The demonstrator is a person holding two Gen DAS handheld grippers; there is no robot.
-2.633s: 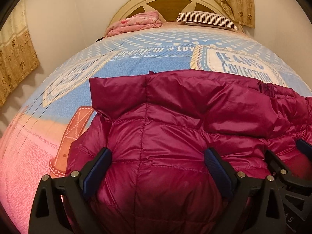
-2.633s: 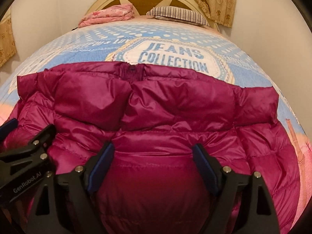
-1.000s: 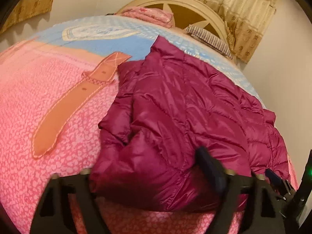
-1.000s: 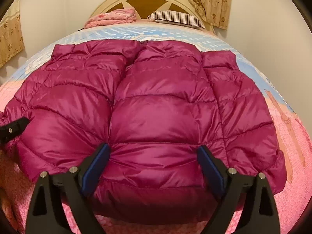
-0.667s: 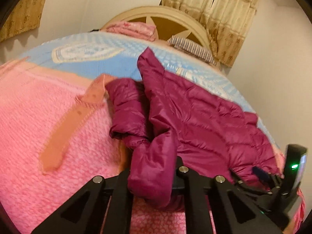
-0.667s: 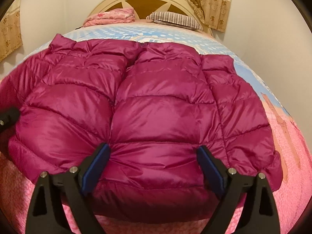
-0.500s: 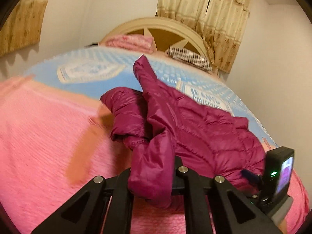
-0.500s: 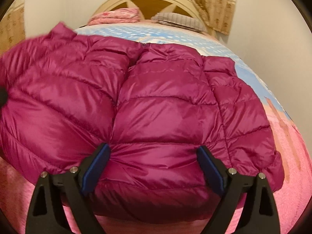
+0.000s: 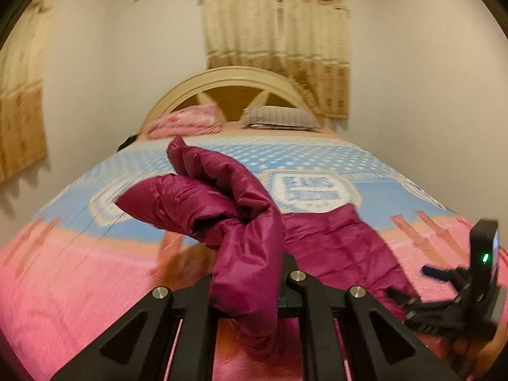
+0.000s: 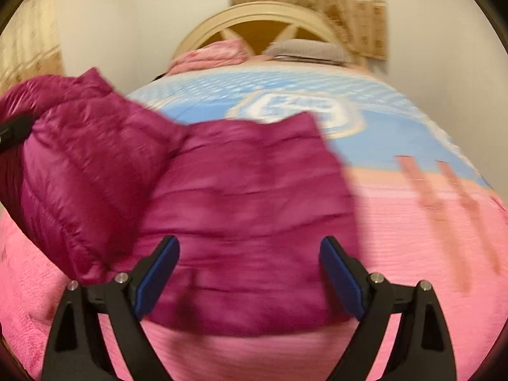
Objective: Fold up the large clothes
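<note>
A magenta puffer jacket (image 9: 343,247) lies on the bed. My left gripper (image 9: 250,289) is shut on its left hem corner and holds that side lifted off the bed, so the fabric bunches and hangs over the jaws. In the right wrist view the raised left half (image 10: 82,165) stands up at the left, with the left gripper (image 10: 12,133) at the frame edge. The rest of the jacket lies flat. My right gripper (image 10: 250,273) is open above the jacket's near hem; its blue pads (image 10: 158,273) stand wide apart and do not press the fabric. Motion blurs this view.
The bedspread (image 9: 79,279) is pink near me and blue farther back. A folded pink blanket (image 9: 187,120) and a striped pillow (image 9: 279,117) lie by the cream headboard (image 9: 235,79). Walls close in on both sides, with curtains (image 9: 276,38) behind.
My left gripper closed on the jacket's left hem corner and rose, pulling that side up off the bed. The right gripper stayed open and shifted, so the view is blurred.
</note>
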